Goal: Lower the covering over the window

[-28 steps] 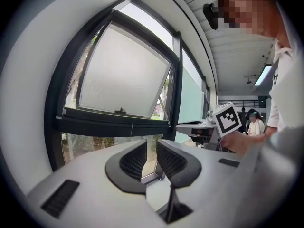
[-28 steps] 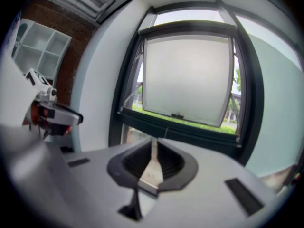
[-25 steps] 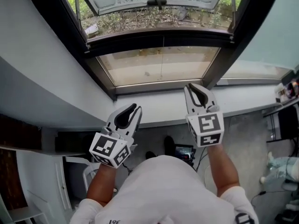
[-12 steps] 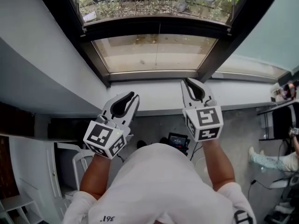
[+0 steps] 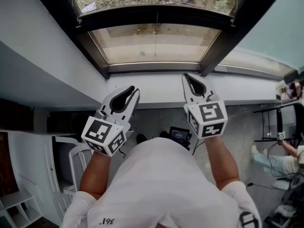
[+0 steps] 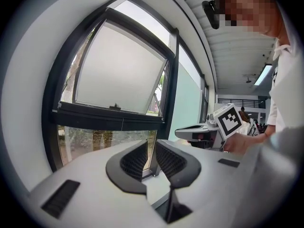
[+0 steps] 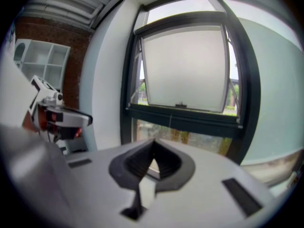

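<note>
The window (image 5: 156, 42) has a black frame, a clear lower pane and a frosted top sash (image 6: 118, 75) tilted outward. No covering shows over the glass. A thin cord (image 5: 157, 32) hangs down the middle of the lower pane. My left gripper (image 5: 134, 90) hovers over the white sill (image 5: 156, 93); its jaws (image 6: 152, 145) stand a narrow gap apart with nothing between them. My right gripper (image 5: 185, 76) is beside it, level with the sill's far edge. Its jaws (image 7: 153, 145) have just closed tip to tip on nothing. Both grippers point at the window and touch nothing.
A white chair (image 5: 66, 165) and white shelves (image 5: 14, 203) stand at the lower left. A dark device (image 5: 179, 136) lies on the floor under the sill. At the right are a black table (image 5: 280, 109) and a seated person's legs (image 5: 275, 158).
The window and sill have slid up in the head view. Both grippers have moved forward with them and stay over the sill, the left one a little further left of my body.
</note>
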### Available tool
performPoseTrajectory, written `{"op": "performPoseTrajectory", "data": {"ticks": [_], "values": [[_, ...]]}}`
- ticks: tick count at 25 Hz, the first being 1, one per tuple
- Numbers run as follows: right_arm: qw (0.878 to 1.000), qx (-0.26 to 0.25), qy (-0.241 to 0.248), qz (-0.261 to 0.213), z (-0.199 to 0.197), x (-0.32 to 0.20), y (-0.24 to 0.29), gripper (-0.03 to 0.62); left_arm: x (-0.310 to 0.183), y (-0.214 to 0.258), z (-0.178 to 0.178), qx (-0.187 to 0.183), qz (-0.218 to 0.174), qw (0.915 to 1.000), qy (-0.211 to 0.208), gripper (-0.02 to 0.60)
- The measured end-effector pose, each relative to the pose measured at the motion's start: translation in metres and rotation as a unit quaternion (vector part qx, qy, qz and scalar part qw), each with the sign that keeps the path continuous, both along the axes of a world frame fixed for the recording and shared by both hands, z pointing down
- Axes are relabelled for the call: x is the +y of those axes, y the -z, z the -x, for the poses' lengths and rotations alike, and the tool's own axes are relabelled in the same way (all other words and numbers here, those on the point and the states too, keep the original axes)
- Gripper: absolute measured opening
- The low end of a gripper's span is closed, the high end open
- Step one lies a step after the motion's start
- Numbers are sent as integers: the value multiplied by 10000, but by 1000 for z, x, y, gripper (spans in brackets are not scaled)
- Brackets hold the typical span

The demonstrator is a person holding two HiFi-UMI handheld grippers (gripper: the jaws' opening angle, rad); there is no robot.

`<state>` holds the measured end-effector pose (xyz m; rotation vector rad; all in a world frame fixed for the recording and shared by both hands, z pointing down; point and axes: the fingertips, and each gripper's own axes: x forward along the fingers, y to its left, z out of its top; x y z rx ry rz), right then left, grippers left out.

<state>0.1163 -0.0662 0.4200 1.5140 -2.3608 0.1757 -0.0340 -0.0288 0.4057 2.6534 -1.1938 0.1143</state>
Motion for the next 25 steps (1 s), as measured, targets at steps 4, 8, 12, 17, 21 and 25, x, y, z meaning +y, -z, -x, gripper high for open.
{"op": "performPoseTrajectory", "data": {"ticks": [4,8,12,17,21,25], "values": [[10000,33,58,28,-1,3,-3,21,2,-2,-6,-17,27,10000,-23,67],[9999,58,87,11,-2,6,-2,21,4,-3,-10,-22,35,10000,-33,67],[10000,55,67,17,-5,8,-3,21,6,-4,-15,-40,51,10000,-62,67],[10000,47,60,20,-8,8,-3,21,6,-2,-18,-62,51,9999,-82,67],[10000,62,49,29,-7,6,-4,21,4,-3,-20,-43,66,9999,-93,67],[9999,69,34,65,-6,6,-11,21,2,-8,-22,-51,79,9999,-145,67]]}}
